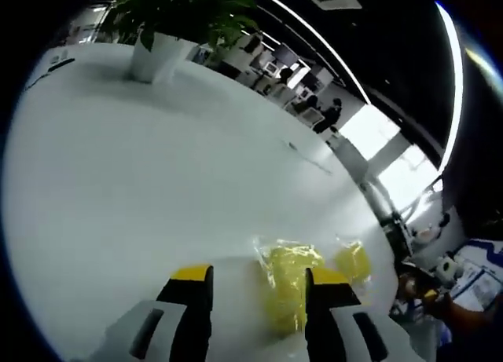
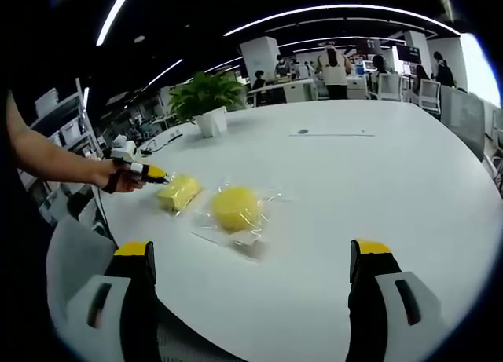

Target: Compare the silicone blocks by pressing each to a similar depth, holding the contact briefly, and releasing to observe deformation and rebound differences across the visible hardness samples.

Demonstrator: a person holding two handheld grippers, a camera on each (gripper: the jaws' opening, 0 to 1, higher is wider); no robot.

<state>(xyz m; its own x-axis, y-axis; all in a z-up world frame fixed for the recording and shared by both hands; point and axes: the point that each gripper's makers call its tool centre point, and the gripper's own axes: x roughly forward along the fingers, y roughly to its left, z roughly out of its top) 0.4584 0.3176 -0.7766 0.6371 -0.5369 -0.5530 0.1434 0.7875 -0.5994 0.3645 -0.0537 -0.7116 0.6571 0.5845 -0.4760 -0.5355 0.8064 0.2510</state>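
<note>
Right gripper view: two yellow samples bagged on the white surface

Right gripper view gives me the clearest look at the samples. A round yellow block (image 2: 235,207) sits in a clear plastic bag (image 2: 253,238) on the white surface (image 2: 354,173), ahead of my right gripper (image 2: 257,260) and a little left of its midline. Just beside it, farther left, lies a rectangular yellow block (image 2: 179,192), also wrapped in clear film. The right fingers stand wide apart, black with yellow tips, holding nothing; both samples lie well ahead of them.

At that view's left edge I see my left gripper (image 2: 154,173), held in a hand (image 2: 116,177), its yellow tip just beside the rectangular block; whether it touches I cannot tell.

From the left gripper view, the rectangular yellow block (image 1: 289,287) sits between the left gripper (image 1: 259,279) fingers and close against the right-hand one. The fingers are part open and do not look closed on it; contact I cannot confirm. The round yellow block (image 1: 354,261) lies just beyond.

Farther out: a potted plant (image 2: 203,104) in a white pot stands on the far part of the surface. Beyond it, office desks, chairs, and people standing under long ceiling light strips.
</note>
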